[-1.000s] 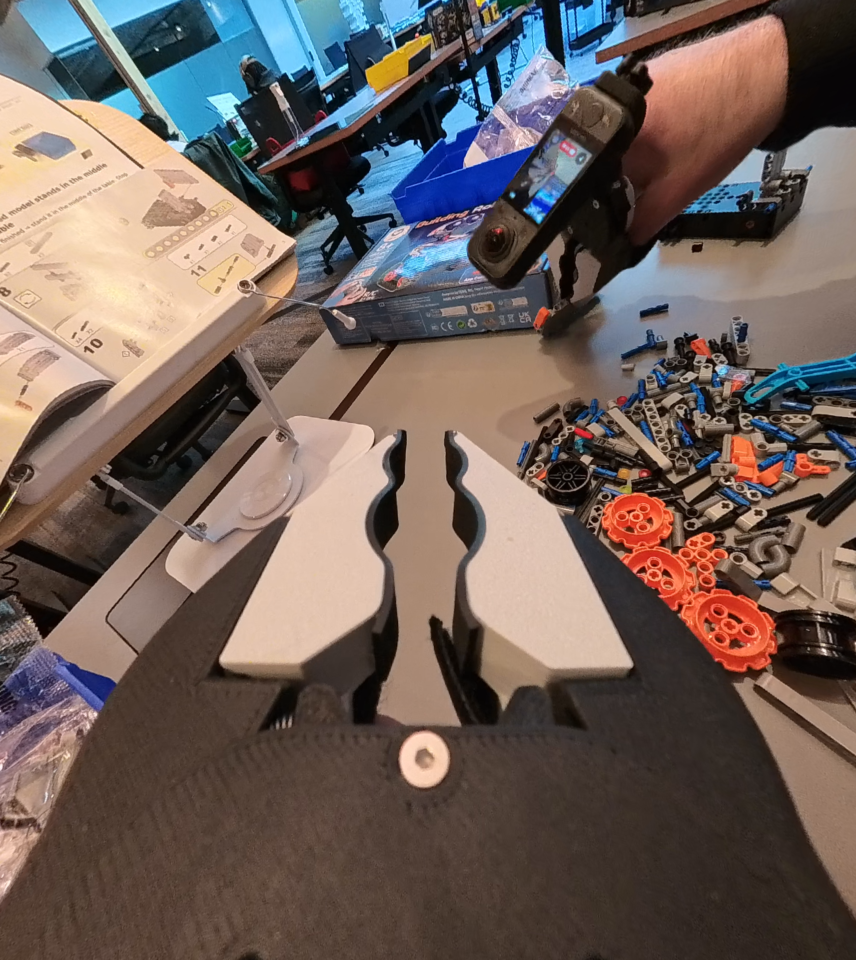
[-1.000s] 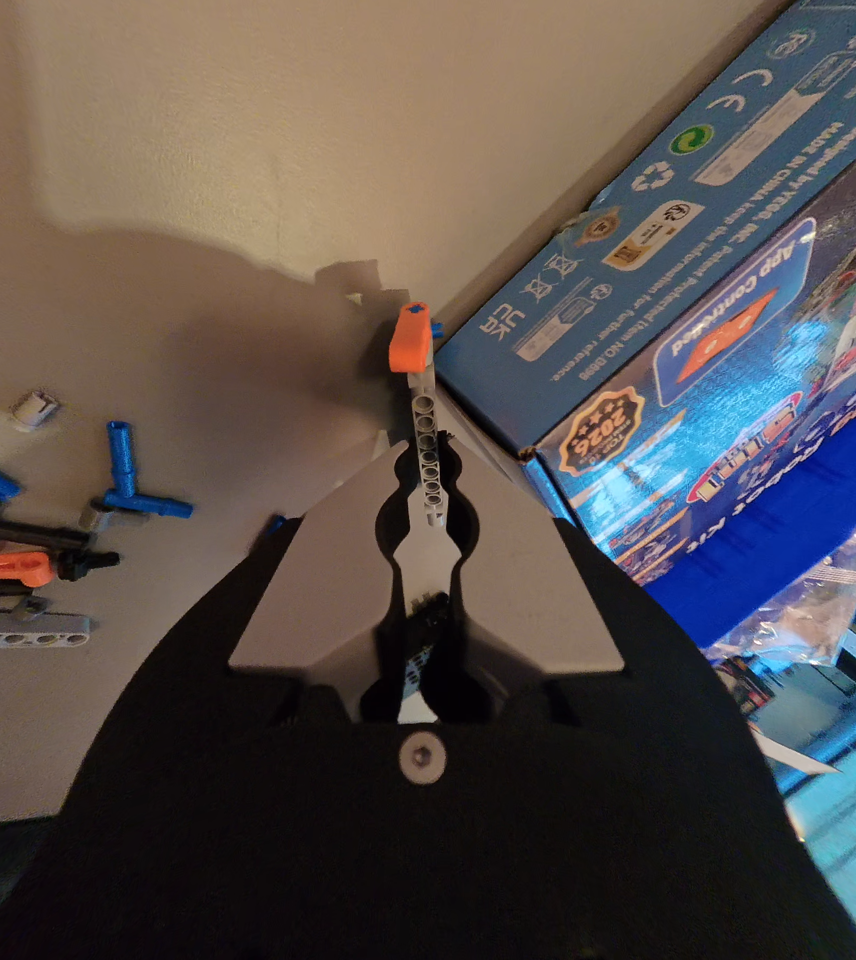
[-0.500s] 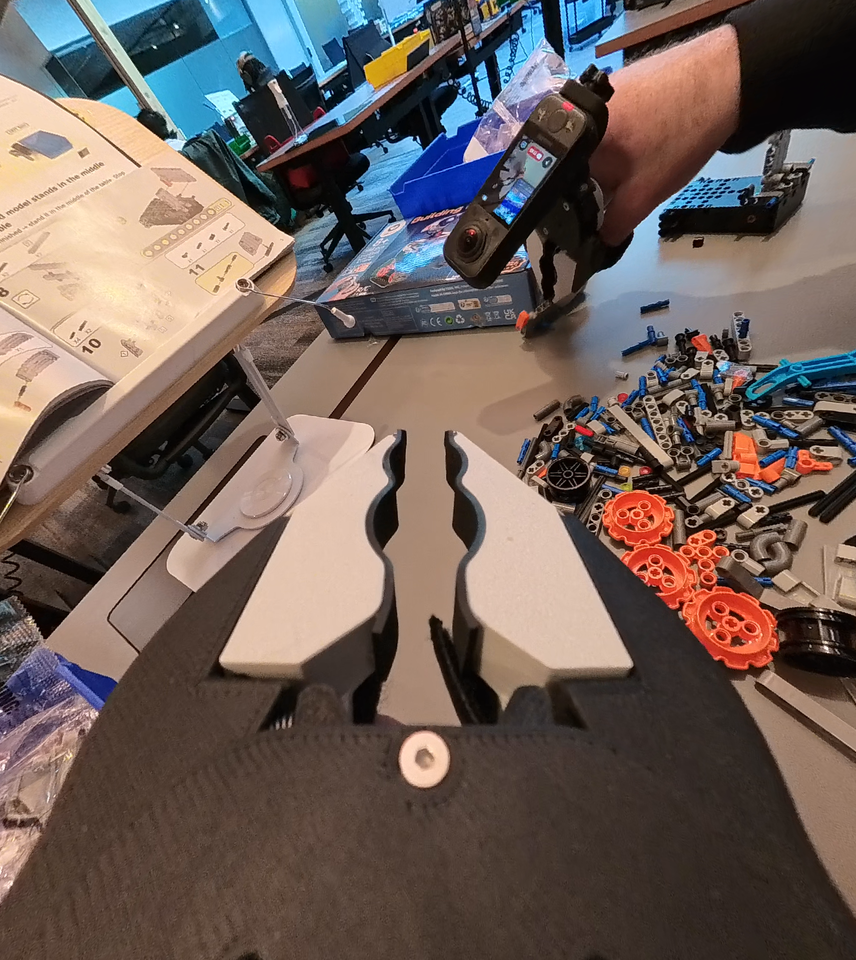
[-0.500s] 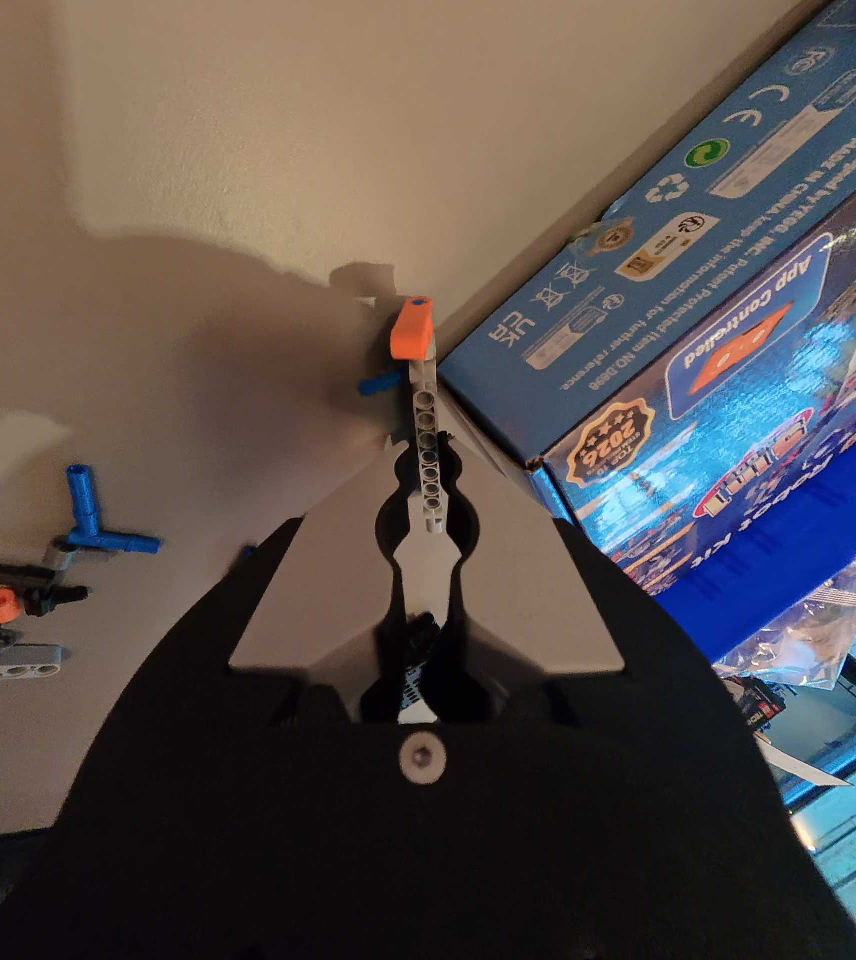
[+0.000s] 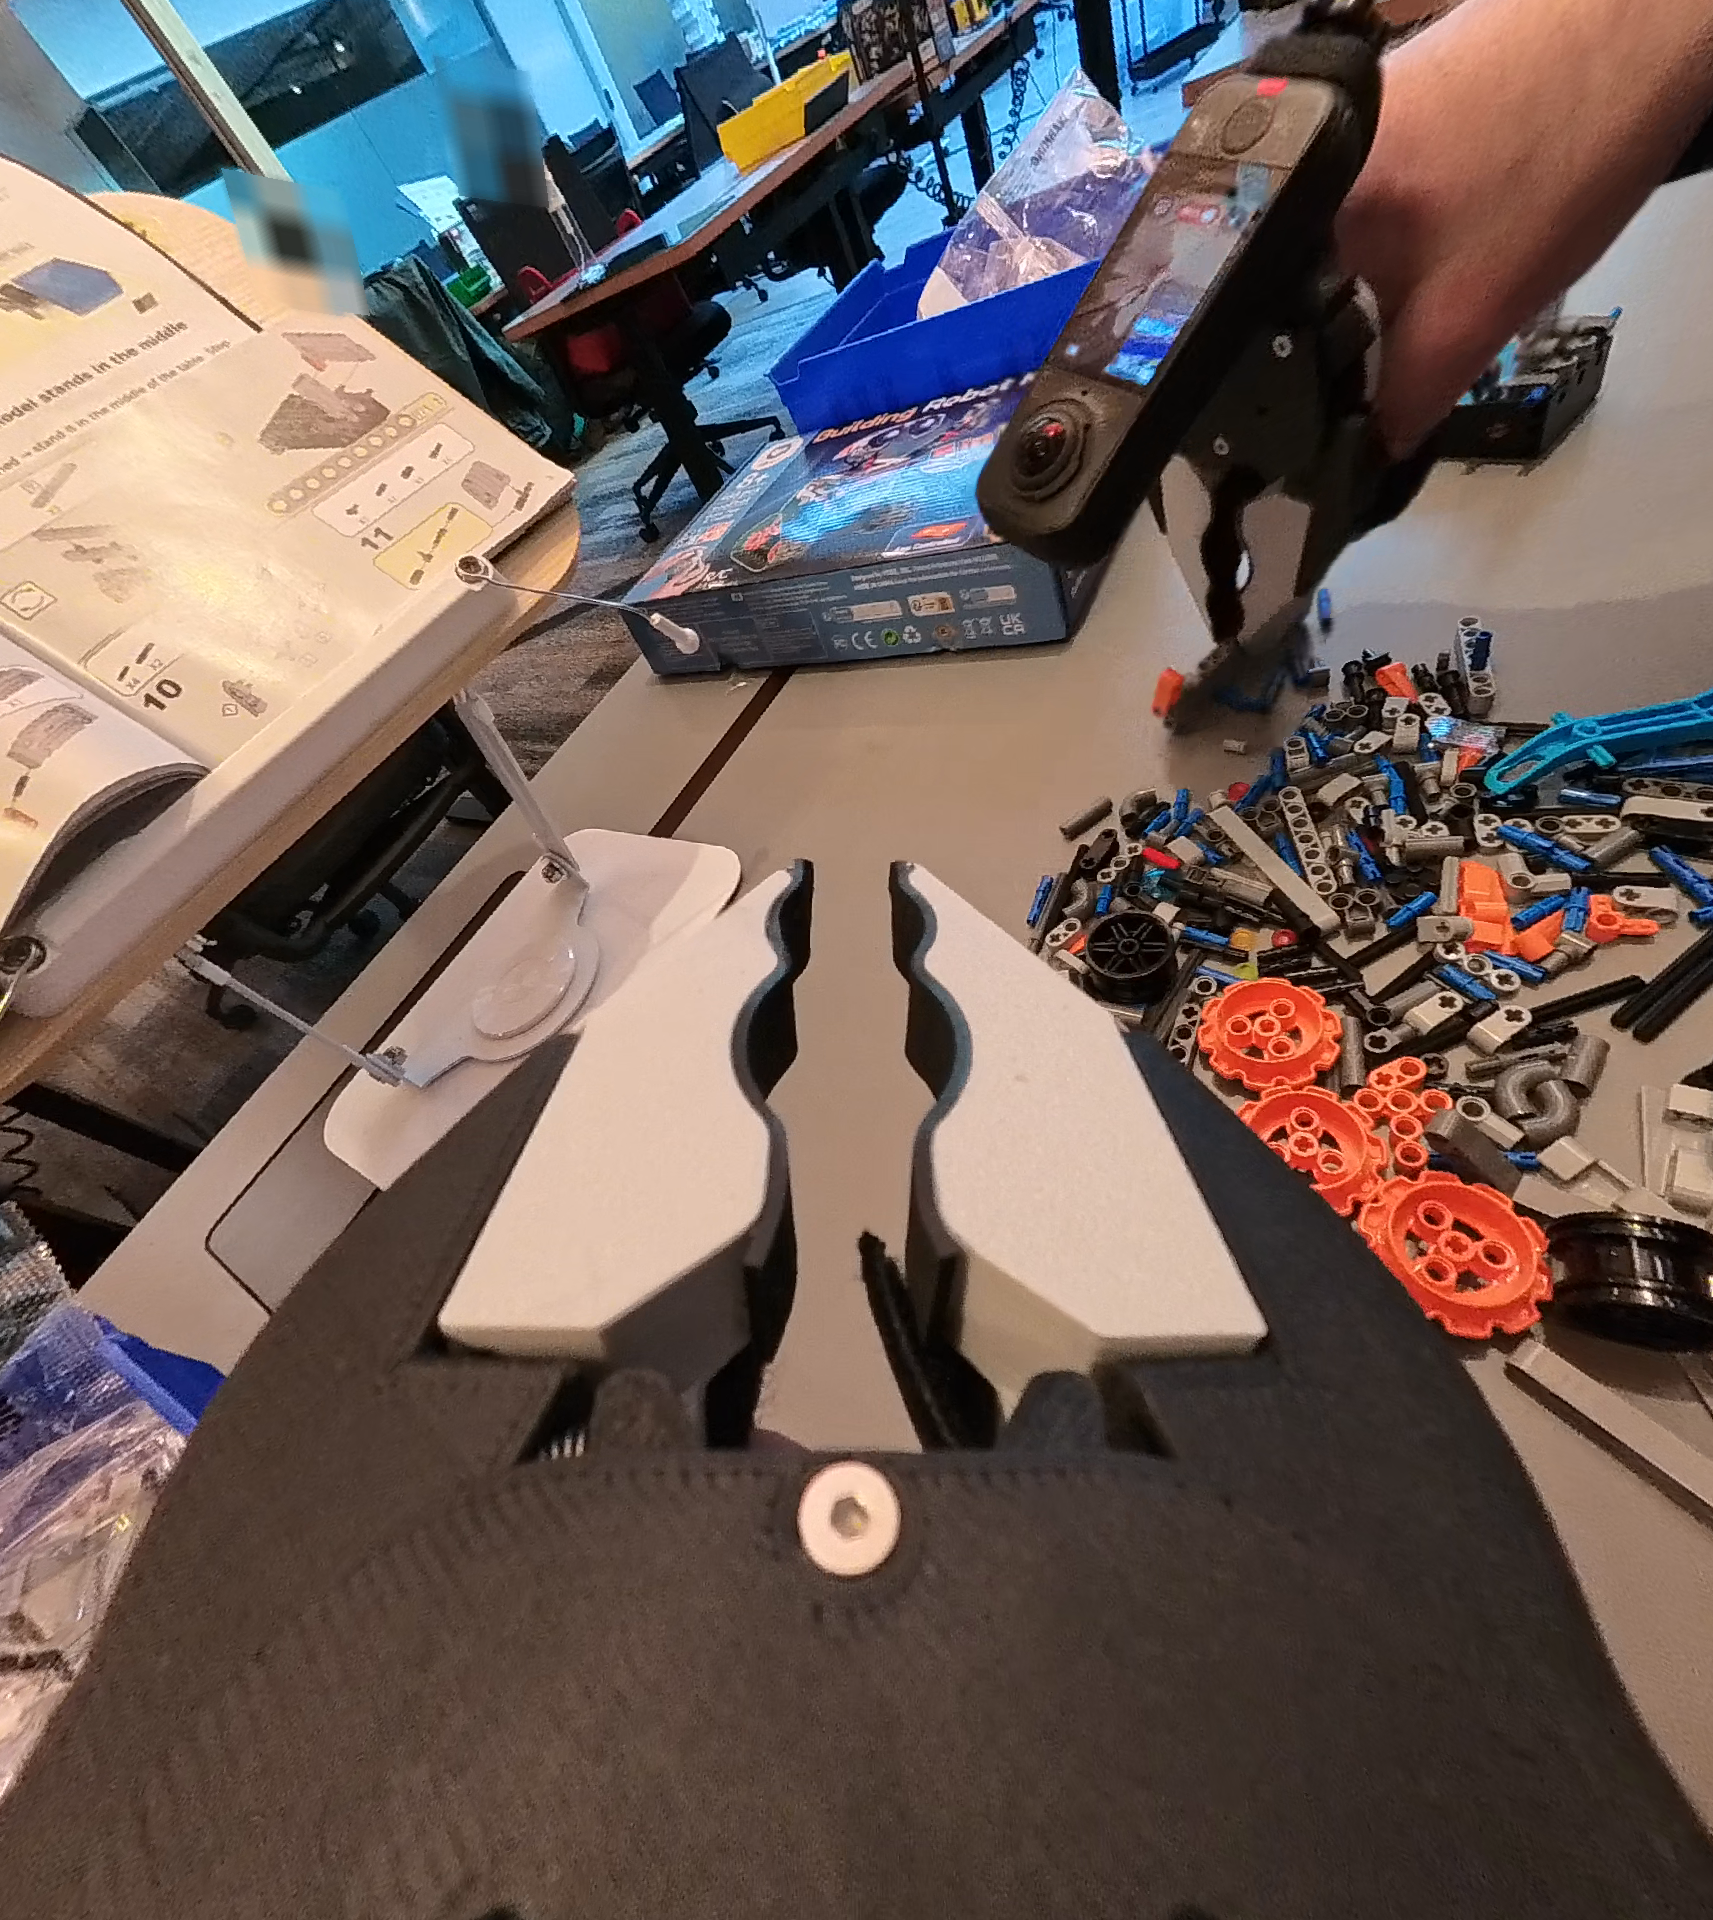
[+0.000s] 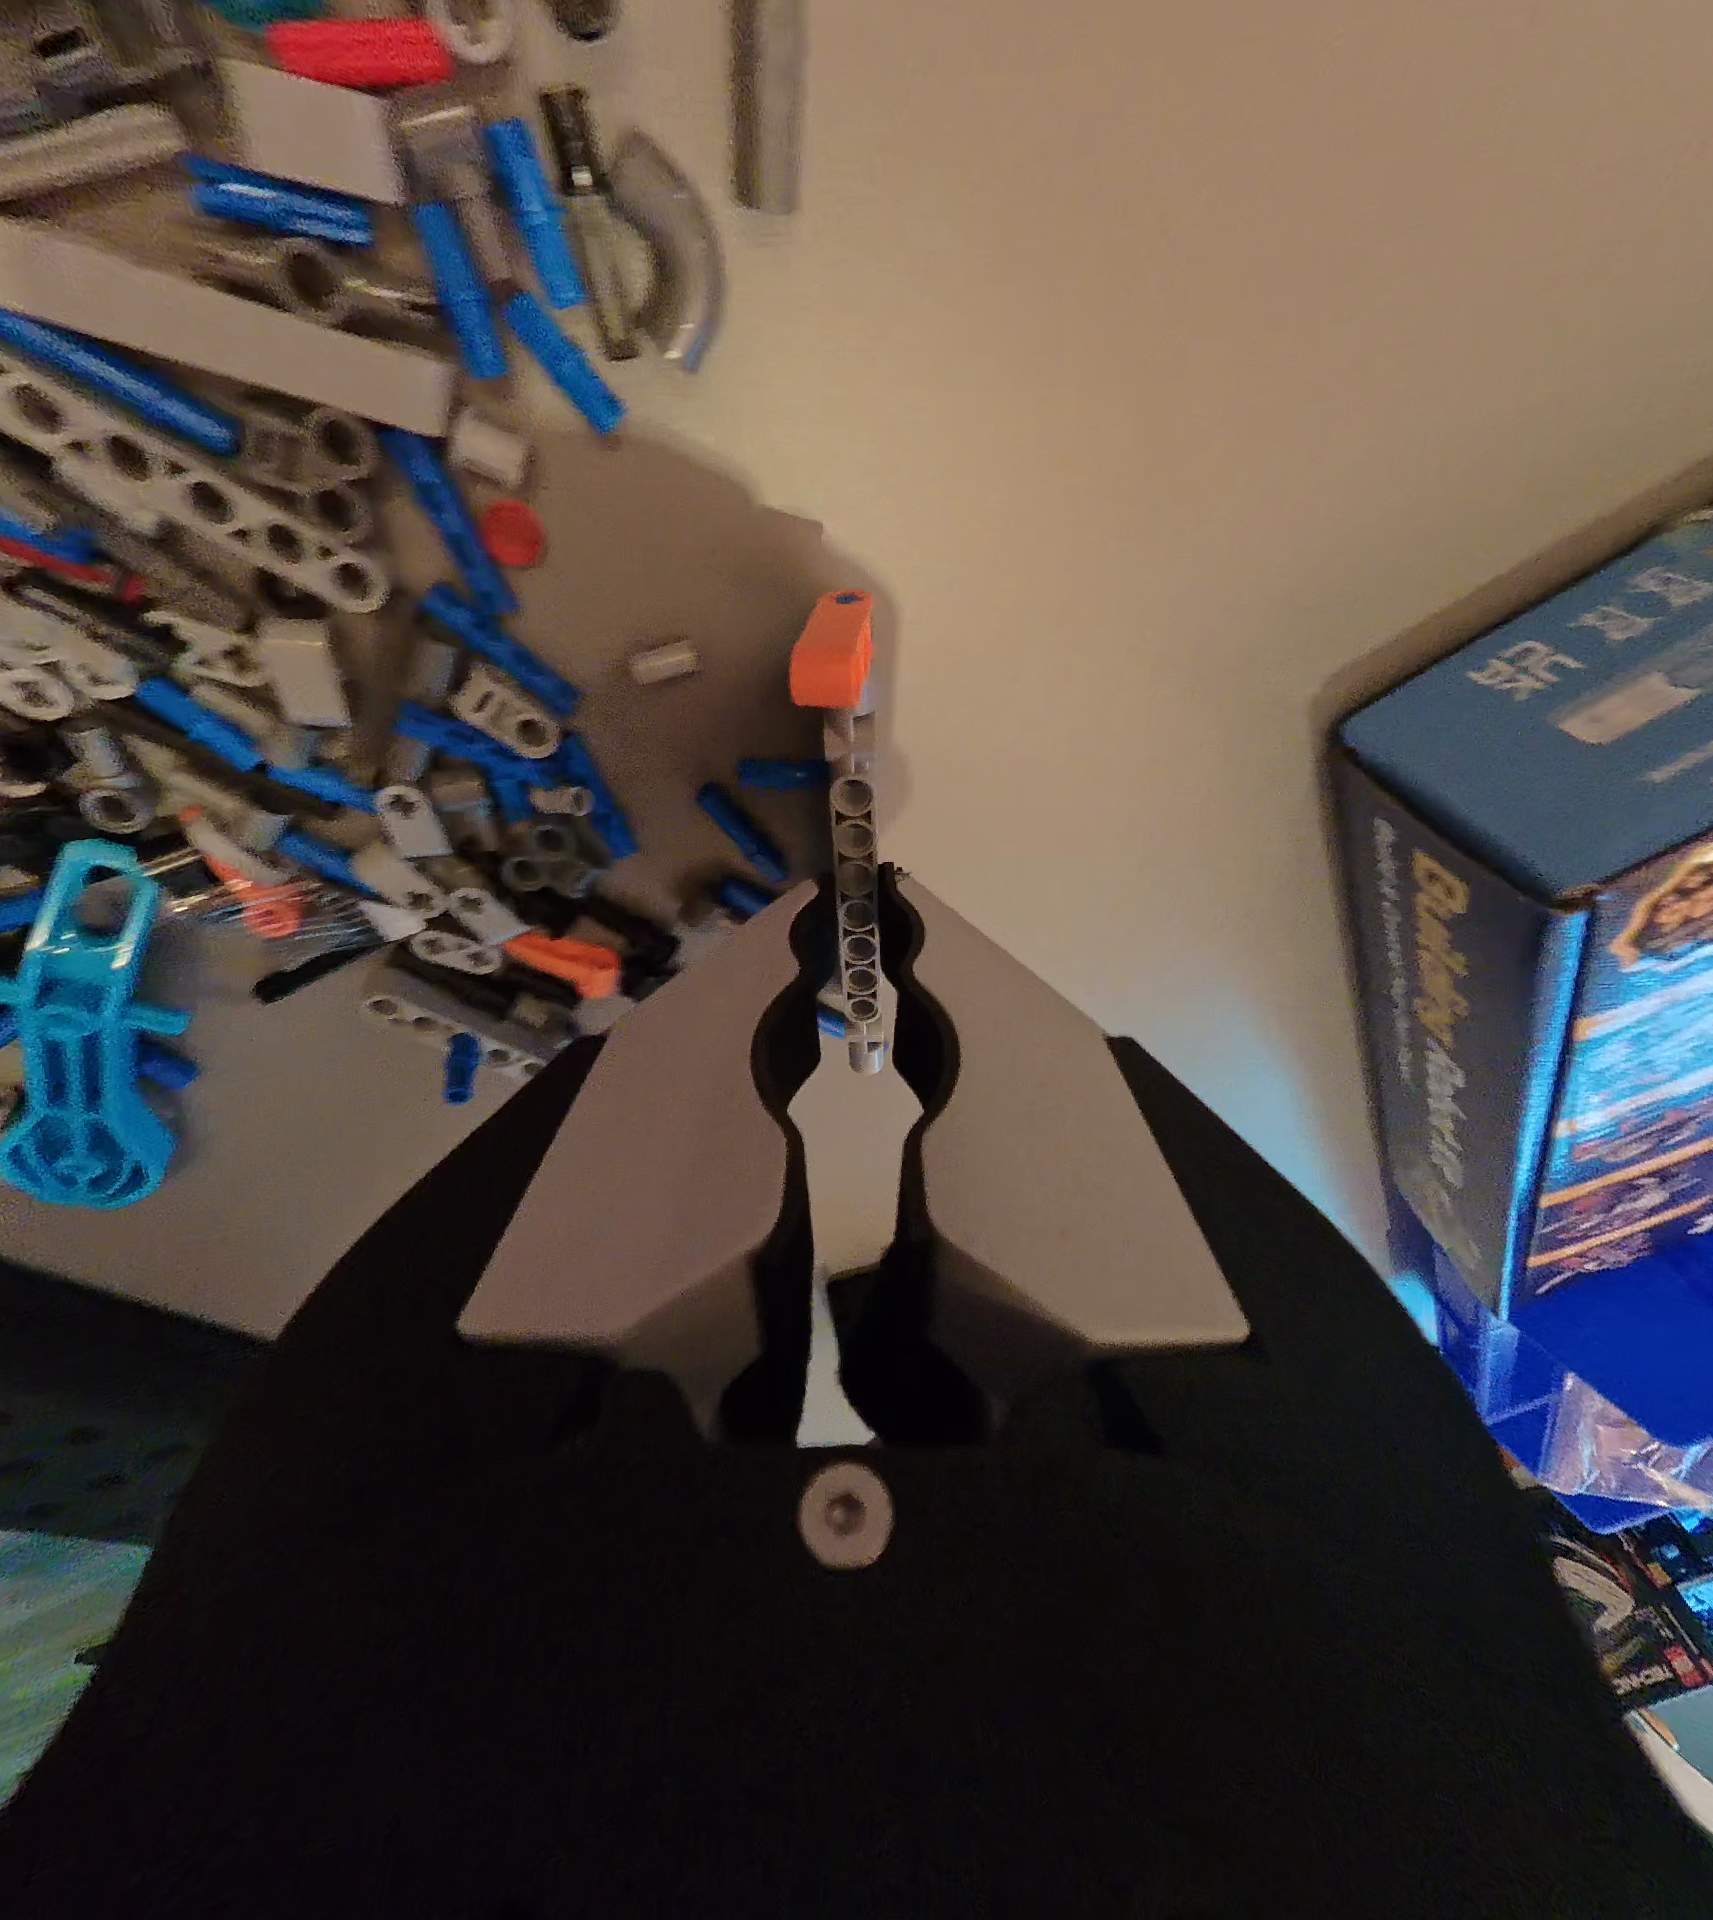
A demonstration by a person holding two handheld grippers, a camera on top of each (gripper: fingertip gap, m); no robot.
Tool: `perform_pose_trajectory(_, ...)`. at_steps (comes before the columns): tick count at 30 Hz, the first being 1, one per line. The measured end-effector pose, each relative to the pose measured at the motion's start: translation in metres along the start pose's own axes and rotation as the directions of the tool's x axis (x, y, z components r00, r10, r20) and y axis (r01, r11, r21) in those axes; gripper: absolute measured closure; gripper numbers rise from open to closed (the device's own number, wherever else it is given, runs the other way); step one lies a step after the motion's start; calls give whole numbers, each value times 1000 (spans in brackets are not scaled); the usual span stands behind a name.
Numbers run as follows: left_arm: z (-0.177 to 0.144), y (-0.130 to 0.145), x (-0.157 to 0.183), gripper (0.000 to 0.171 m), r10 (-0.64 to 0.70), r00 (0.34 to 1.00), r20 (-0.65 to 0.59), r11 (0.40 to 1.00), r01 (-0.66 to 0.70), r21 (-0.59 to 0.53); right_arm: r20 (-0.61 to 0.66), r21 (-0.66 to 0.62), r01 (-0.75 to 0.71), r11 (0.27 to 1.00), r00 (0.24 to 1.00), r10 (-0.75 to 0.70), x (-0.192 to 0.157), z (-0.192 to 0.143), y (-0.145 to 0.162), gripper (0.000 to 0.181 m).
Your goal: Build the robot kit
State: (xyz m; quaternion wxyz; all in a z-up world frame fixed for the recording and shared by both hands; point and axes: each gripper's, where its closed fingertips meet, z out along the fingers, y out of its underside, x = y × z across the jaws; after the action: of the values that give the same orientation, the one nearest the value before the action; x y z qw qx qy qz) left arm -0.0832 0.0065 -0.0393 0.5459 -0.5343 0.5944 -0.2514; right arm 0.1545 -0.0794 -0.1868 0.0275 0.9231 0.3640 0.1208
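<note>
While the left claw (image 5: 850, 883) hangs parted and empty above the grey table (image 5: 935, 748), the right claw (image 6: 857, 904) pinches a grey holed beam (image 6: 857, 914) tipped with an orange piece (image 6: 833, 652) — beside the loose parts pile (image 6: 260, 675). Blue printed box (image 6: 1610, 935), open instruction booklet (image 5: 156, 499) — both lettered.

A smooth grey tabletop (image 5: 935, 748) fills the foreground of an open office. Behind it stand long wooden desks (image 5: 727, 197) with black swivel chairs (image 5: 670, 343), under cool bluish light from glass walls (image 5: 239, 62).
</note>
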Motion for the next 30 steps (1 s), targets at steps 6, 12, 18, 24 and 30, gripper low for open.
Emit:
perform_pose_trajectory(6, -1, -1, 2, 159, 10, 1000, -1, 1000, -10, 0, 23, 36, -24, 999, 999, 24, -6, -16, 7, 176)
perform_pose_trajectory(12, -4, -6, 1, 159, 9, 1000, 0, 1000, -9, 15, 42, 8, -287, 958, 957, 286, 45, -13, 82, 176)
perform_pose_trajectory(18, -1, -4, 5, 159, 8, 1000, -10, 1000, -8, 10, 6, -62, -416, 907, 909, 417, 61, 21, 138, 176)
perform_pose_trajectory(24, 0, -6, 7, 159, 10, 1000, -12, 1000, -10, 13, 44, -112, -433, 895, 897, 439, 51, 32, 144, 176)
perform_pose_trajectory(30, 2, -2, 8, 159, -18, 999, -33, 1000, 18, 16, 113, -137, -472, 871, 866, 487, 29, 26, 133, 176)
